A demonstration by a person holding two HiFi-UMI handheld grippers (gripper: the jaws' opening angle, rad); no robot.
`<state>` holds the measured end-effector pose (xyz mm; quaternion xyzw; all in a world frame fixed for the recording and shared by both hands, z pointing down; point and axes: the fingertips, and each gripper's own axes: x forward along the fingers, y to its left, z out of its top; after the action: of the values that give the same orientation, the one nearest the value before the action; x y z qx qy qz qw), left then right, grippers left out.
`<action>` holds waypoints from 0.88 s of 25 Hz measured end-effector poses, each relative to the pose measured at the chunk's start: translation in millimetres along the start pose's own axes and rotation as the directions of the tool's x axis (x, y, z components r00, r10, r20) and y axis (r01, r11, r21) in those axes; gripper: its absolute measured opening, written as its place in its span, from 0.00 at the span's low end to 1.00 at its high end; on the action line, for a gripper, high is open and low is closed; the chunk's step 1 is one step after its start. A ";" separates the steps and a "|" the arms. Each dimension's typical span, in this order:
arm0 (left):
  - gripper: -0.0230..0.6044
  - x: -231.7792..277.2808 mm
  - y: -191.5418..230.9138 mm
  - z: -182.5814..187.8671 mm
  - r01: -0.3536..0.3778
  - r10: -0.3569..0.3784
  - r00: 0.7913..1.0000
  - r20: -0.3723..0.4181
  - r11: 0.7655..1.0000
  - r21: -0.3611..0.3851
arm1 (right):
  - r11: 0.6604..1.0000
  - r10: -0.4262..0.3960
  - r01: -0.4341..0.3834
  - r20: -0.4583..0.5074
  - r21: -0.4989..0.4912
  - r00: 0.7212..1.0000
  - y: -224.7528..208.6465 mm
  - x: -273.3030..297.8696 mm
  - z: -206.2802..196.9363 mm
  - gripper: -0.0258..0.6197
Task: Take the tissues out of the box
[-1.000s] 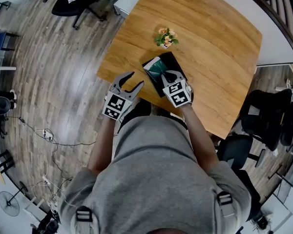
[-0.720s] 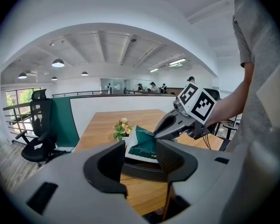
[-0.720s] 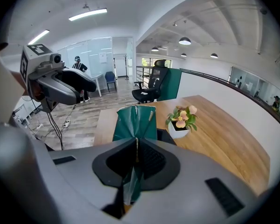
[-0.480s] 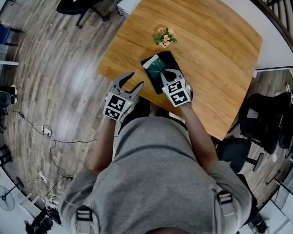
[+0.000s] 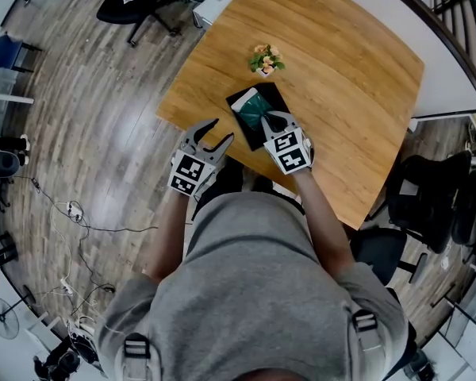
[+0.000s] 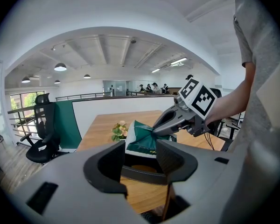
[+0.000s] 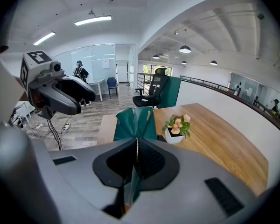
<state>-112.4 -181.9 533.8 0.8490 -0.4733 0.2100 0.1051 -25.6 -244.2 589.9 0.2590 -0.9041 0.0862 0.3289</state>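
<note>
Little has shifted since the earlier frames: both grippers keep nearly the same places in the head view, and the right gripper (image 5: 270,120) stays clamped on the tissue pack (image 5: 254,111).

**Appearance of the pack.** It is a soft dark-green wrapper with a white end on the left and a pale strip along its lower edge. It stands up out of the black box (image 5: 254,139), which sits near the near-left edge of the wooden table (image 5: 341,62). A small flower pot (image 5: 266,60) stands just beyond the box. The top of the wrapper is drawn into a creased peak.

**Limits of view.**
- Print on the pale strip is too small to read.
- In the right gripper view, the gripper body covers the box and the lower pack (image 7: 130,122).
- In the left gripper view, the box rim (image 6: 143,174) and the jaws cover the pack's underside (image 6: 142,134). Whether it has cleared the box cannot be told.

**Position relative to the jaws.**
- Right gripper (image 7: 136,155): jaws are closed tight on a thin fold of the wrapper, which runs down between them. From the left, its tips (image 6: 155,129) pinch the pack's upper right corner.
- Left gripper (image 6: 140,160): jaws are spread wide with nothing between them. Box and pack lie beyond the gap, apart from it. The head view places this gripper (image 5: 222,130) just off the table's near-left edge.
</note>
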 end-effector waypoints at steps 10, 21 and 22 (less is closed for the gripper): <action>0.39 -6.0 -27.0 5.8 -0.030 0.030 1.000 0.002 1.000 0.007 | 0.999 0.020 -0.019 0.034 -0.036 0.999 2.0 -20.2 -5.5 0.06; 0.39 -11.4 -65.4 1.5 -0.045 0.045 0.999 -0.012 0.999 0.005 | 0.996 0.031 -0.027 0.042 -0.090 0.999 6.1 -42.8 -23.2 0.06; 0.39 -11.2 -68.7 1.0 -0.045 0.045 0.999 -0.013 0.999 0.006 | 0.995 0.031 -0.027 0.040 -0.094 0.999 6.2 -44.2 -25.4 0.06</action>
<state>-59.1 -137.4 529.2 0.8369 -0.4911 0.2194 0.1011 13.8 -212.5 581.3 0.2320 -0.9173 0.0432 0.3208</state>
